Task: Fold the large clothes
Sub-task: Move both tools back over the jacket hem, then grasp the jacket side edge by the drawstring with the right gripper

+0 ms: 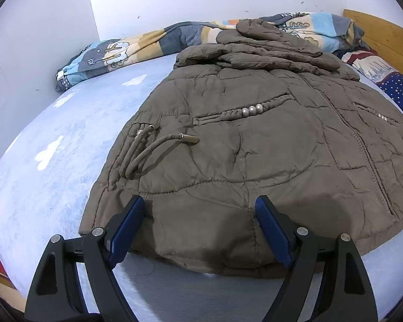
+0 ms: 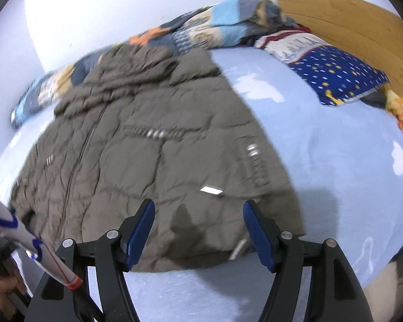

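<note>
A brown quilted jacket [image 1: 255, 134] lies front up on a light blue bed, sleeves folded over its chest, hem toward me. It also shows in the right wrist view [image 2: 147, 147], blurred. My left gripper [image 1: 201, 201] is open and empty, its blue pads astride the left part of the hem, just above it. My right gripper [image 2: 198, 206] is open and empty over the right part of the hem. A drawcord [image 1: 153, 147] with metal tips lies loose on the jacket's left side.
A patterned quilt [image 1: 147, 45] is bunched along the white wall at the back. A blue starred pillow [image 2: 335, 75] lies by the wooden headboard [image 2: 362, 32] at the right. The bed sheet [image 1: 53, 147] lies bare left of the jacket.
</note>
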`<act>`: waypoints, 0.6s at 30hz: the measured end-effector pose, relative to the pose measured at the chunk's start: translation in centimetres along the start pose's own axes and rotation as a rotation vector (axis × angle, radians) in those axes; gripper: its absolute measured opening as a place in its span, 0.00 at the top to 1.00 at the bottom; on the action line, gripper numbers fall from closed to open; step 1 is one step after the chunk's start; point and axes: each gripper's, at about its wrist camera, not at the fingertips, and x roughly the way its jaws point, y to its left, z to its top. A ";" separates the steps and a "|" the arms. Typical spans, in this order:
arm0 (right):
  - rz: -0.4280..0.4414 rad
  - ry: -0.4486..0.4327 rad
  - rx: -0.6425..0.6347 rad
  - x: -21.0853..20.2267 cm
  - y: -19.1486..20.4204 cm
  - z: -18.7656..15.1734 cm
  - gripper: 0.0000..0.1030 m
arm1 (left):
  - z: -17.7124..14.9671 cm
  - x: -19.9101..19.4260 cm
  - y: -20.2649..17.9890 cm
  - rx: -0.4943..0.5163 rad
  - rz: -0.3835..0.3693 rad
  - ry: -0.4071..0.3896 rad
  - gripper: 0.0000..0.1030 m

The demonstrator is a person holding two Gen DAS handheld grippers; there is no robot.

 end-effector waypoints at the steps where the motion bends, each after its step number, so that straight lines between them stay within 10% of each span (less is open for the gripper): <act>1: 0.004 -0.005 0.027 -0.2 -0.6 0.3 0.29 | 0.0 0.0 0.1 -0.002 -0.001 -0.001 0.19; 18: -0.043 0.014 0.312 -0.3 -7.8 0.1 0.24 | 2.9 -3.1 4.1 -0.163 -0.039 -0.093 0.19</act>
